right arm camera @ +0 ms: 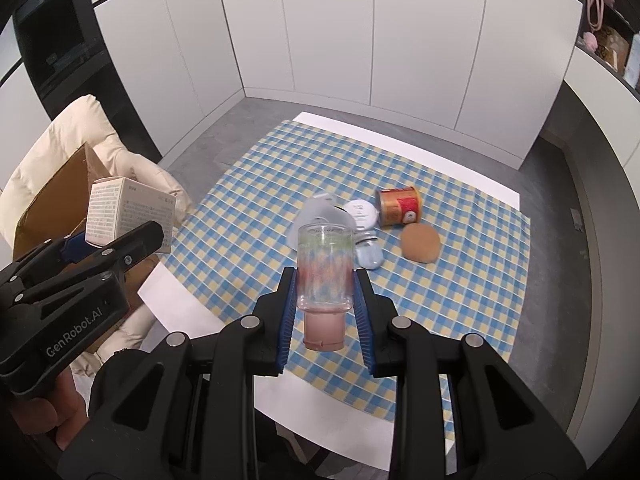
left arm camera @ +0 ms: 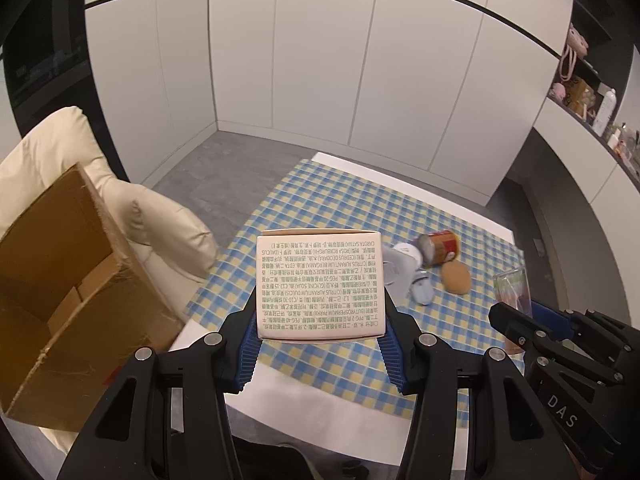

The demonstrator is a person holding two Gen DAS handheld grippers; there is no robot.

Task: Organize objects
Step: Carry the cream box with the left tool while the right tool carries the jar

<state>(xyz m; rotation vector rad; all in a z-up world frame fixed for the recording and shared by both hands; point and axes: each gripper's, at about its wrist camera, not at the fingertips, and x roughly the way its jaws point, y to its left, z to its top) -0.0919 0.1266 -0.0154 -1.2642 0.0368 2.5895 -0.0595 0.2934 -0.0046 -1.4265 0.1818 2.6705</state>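
- The left gripper (left arm camera: 320, 320) is clamped on a cream carton (left arm camera: 321, 284) printed with small green text, its blue pads pressing both side walls; the carton is held in the air above the near-left edge of the checked cloth (left arm camera: 360, 208)
- The right gripper (right arm camera: 325, 304) is closed tight on a clear bottle (right arm camera: 325, 268) with a pink cap, cap end toward the camera; the bottle hangs over the near part of the checked cloth
- Beyond the bottle on the cloth lies a cluster: a red-and-gold can (right arm camera: 399, 206) on its side, a round brown bun (right arm camera: 421, 243) just in front of it, a white round lid (right arm camera: 362, 211) beside the can, and a pale blue thing (right arm camera: 370, 258) I cannot identify
- Left of the cloth an open cardboard box (left arm camera: 80, 280) sits on a cream cushion (left arm camera: 168, 224); the left wrist view looks into its bare inside, while the right wrist view shows only its flap behind the carton
- The right wrist view alone shows the carton's second printed face and a hand (right arm camera: 48, 420) under the left gripper; the left wrist view alone shows cluttered shelves (left arm camera: 592, 96) far right of the cloth
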